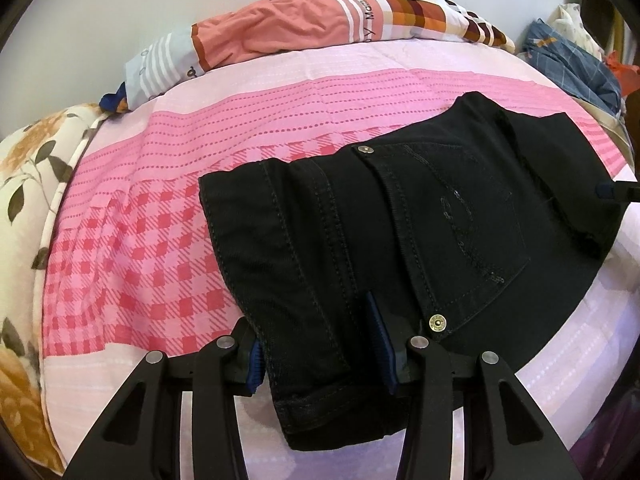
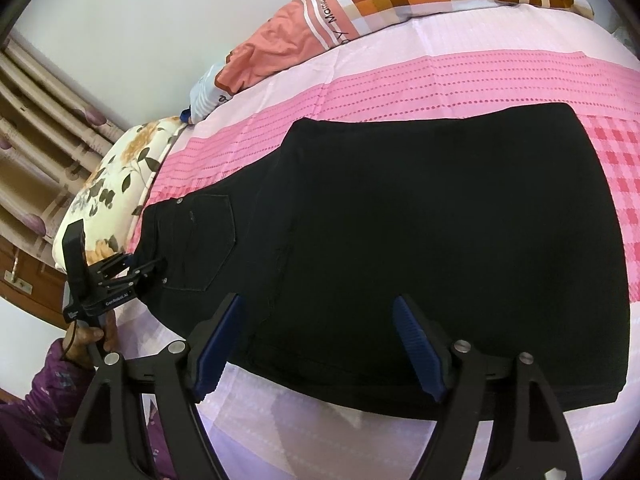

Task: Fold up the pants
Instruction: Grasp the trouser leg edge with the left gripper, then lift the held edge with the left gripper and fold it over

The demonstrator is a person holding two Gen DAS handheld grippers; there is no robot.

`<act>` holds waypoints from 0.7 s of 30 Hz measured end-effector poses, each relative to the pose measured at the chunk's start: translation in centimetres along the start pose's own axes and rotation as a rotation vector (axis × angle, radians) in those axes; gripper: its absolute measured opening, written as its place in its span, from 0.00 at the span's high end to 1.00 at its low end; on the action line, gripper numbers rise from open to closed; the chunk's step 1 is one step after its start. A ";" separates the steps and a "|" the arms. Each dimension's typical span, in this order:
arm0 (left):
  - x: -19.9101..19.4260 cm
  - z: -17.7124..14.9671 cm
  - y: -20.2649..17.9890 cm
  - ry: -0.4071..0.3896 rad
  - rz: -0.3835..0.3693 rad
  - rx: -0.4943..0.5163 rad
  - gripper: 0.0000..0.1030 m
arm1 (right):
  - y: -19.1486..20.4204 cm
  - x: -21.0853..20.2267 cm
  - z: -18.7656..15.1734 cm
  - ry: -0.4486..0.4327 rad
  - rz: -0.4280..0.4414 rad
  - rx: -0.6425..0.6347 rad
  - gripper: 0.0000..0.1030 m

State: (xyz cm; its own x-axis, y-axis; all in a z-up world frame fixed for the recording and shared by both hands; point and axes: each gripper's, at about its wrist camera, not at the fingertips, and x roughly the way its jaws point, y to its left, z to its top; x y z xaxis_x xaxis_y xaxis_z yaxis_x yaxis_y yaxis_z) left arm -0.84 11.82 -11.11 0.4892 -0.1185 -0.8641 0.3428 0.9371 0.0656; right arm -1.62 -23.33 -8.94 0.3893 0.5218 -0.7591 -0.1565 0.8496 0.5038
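Observation:
Black jeans point(image 1: 400, 232) lie folded on the pink bed point(image 1: 168, 200), waistband and back pocket toward the left wrist view's front, legs doubled over in the right wrist view point(image 2: 440, 220). My left gripper point(image 1: 320, 344) is open, its blue pads on either side of the waistband corner; it also shows in the right wrist view point(image 2: 148, 268) at the jeans' left end. My right gripper point(image 2: 316, 352) is open, its fingers astride the near edge of the folded legs. Its fingertip shows at the right edge of the left wrist view point(image 1: 618, 191).
A patterned pillow point(image 1: 320, 20) lies along the far edge by the white wall. A floral cushion point(image 1: 28, 208) sits at the left end. Clothes are heaped point(image 1: 572, 56) at the far right. Curtains and wooden furniture point(image 2: 28, 184) stand beyond the bed.

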 end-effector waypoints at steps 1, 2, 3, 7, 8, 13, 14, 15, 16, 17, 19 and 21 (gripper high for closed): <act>0.0 0.1 -0.1 0.002 0.002 0.004 0.58 | 0.0 0.0 0.0 -0.001 0.002 0.002 0.27; -0.1 0.0 -0.1 0.003 0.004 0.006 0.59 | -0.1 -0.1 0.1 -0.001 0.003 0.003 0.27; -0.1 0.1 -0.2 0.004 0.006 0.010 0.59 | -0.2 -0.1 0.1 -0.002 0.005 0.005 0.27; -0.3 0.3 -0.4 0.009 0.022 0.017 0.62 | -0.4 -0.3 0.2 -0.013 0.013 0.009 0.26; -0.4 0.3 -0.5 0.010 0.025 0.015 0.64 | -0.4 -0.4 0.1 -0.016 0.015 0.010 0.26; -1.2 0.9 -0.3 0.000 0.054 -0.018 0.79 | -0.6 -0.6 0.2 -0.023 0.032 0.013 0.26; -1.5 1.0 -0.2 -0.004 0.052 -0.030 0.81 | -0.6 -0.5 0.2 -0.023 0.038 0.014 0.26; -1.9 1.1 -0.1 -0.008 0.039 -0.046 0.82 | -0.6 -0.5 0.2 -0.022 0.045 0.013 0.26; -2.3 1.3 -0.2 -0.012 0.024 -0.056 0.83 | -0.5 -0.4 0.2 -0.022 0.049 0.011 0.26; -2.8 1.5 -0.3 -0.016 0.007 -0.061 0.84 | -0.5 -0.4 0.3 -0.022 0.053 0.008 0.26; -3.8 2.0 -0.6 -0.032 -0.037 -0.086 0.86 | -0.4 -0.3 0.5 -0.022 0.069 0.007 0.26; -5.1 2.6 -0.3 -0.054 -0.118 -0.145 0.87 | -0.1 -0.2 0.8 -0.028 0.096 0.007 0.26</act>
State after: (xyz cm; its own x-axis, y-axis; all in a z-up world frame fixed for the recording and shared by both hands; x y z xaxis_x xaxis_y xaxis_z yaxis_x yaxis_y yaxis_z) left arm -1.34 11.26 -5.39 0.4963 -0.2447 -0.8330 0.2837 0.9525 -0.1108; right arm -0.95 -23.57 -8.49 0.3977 0.5984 -0.6955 -0.1883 0.7951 0.5765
